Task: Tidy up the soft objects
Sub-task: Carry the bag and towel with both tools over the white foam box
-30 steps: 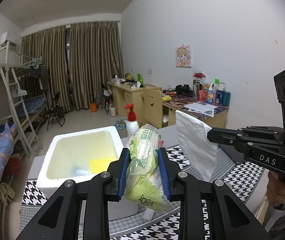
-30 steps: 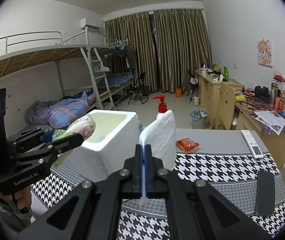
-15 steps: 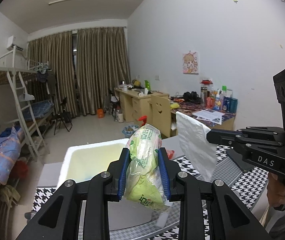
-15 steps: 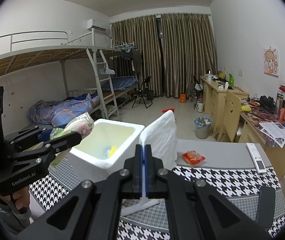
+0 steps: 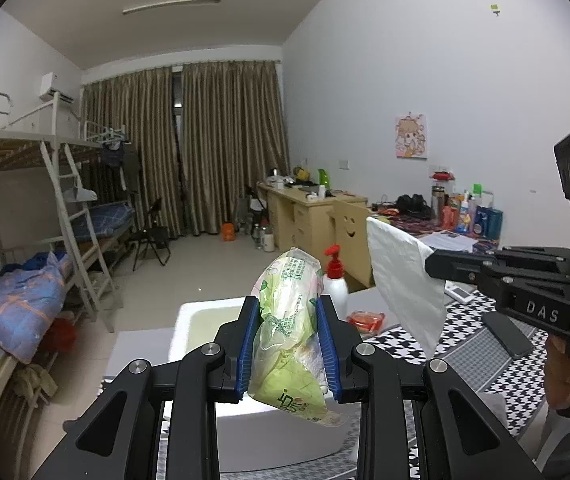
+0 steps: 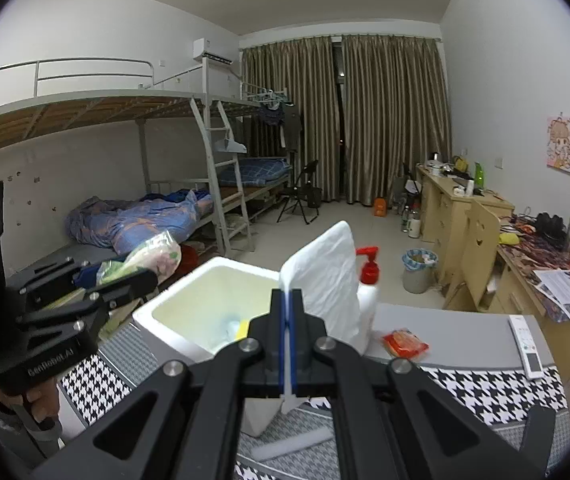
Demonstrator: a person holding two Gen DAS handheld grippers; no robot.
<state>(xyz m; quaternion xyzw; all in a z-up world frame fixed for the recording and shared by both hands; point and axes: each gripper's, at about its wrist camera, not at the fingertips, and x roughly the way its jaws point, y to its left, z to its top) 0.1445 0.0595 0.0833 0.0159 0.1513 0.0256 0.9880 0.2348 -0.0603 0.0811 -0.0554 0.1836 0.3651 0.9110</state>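
My left gripper [image 5: 288, 346] is shut on a green and white plastic pack [image 5: 291, 328], held upright above the near side of a white foam box [image 5: 189, 320]. The pack also shows in the right wrist view [image 6: 153, 254], left of the box [image 6: 205, 292]. My right gripper [image 6: 289, 344] is shut on a flat white bag [image 6: 325, 276], held upright above the box's right edge. The white bag shows in the left wrist view [image 5: 403, 280] to the right of the pack. Yellow and blue items [image 6: 235, 326] lie inside the box.
A red-capped pump bottle [image 6: 367, 280] stands behind the box. A red snack packet [image 6: 405, 344], a white remote [image 6: 527, 346] and a dark phone [image 5: 507, 334] lie on the houndstooth-covered table [image 6: 485, 396]. Bunk bed at left, desks along the right wall.
Both grippers have risen with their loads. The box and bottle now sit lower in both views. Both grips are unchanged.
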